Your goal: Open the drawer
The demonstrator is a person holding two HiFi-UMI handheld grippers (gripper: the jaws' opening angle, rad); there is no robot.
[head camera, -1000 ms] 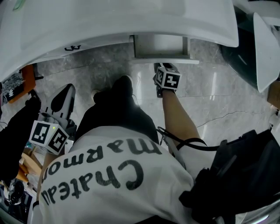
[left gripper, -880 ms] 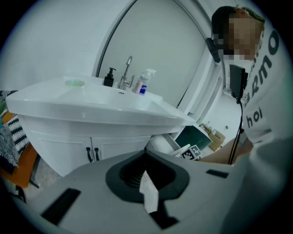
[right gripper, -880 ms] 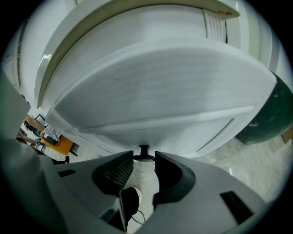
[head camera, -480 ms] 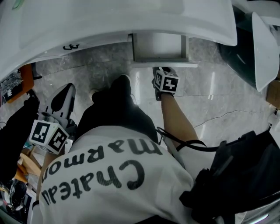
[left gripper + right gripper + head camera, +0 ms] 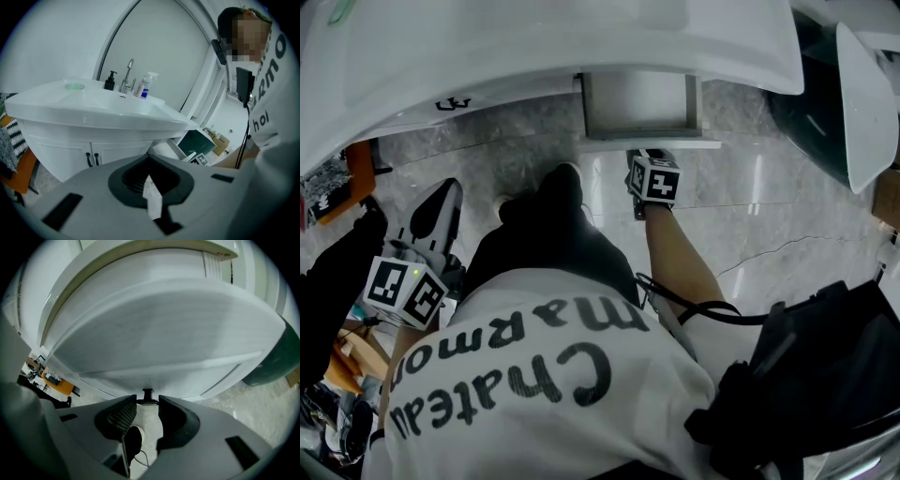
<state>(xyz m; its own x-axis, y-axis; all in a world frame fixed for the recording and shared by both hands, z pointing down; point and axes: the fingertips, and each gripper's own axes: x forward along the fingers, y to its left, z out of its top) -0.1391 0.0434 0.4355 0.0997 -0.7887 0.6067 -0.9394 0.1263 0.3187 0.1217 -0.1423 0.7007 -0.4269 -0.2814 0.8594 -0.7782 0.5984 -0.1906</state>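
The white vanity drawer (image 5: 641,104) stands pulled out from under the sink counter, its inside bare. In the right gripper view the drawer's front panel (image 5: 159,333) fills the frame, and its small black handle (image 5: 147,395) sits between the jaw tips. My right gripper (image 5: 147,401) is shut on that handle; in the head view it (image 5: 643,153) meets the drawer's front edge (image 5: 652,143). My left gripper (image 5: 436,202) hangs low at the left, away from the vanity, jaws shut on nothing (image 5: 150,161). The open drawer (image 5: 180,149) shows in its view too.
A white sink counter (image 5: 93,110) carries a faucet (image 5: 126,77) and two bottles (image 5: 144,86). Cabinet doors with black handles (image 5: 92,159) sit below it. A dark green bin (image 5: 802,112) stands right of the drawer. A black bag (image 5: 825,375) lies at my right; orange clutter (image 5: 358,159) at the left.
The drawer has slid further out toward me, its front edge lower in the head view, with my right gripper drawing back along with it. The left gripper has stayed put.
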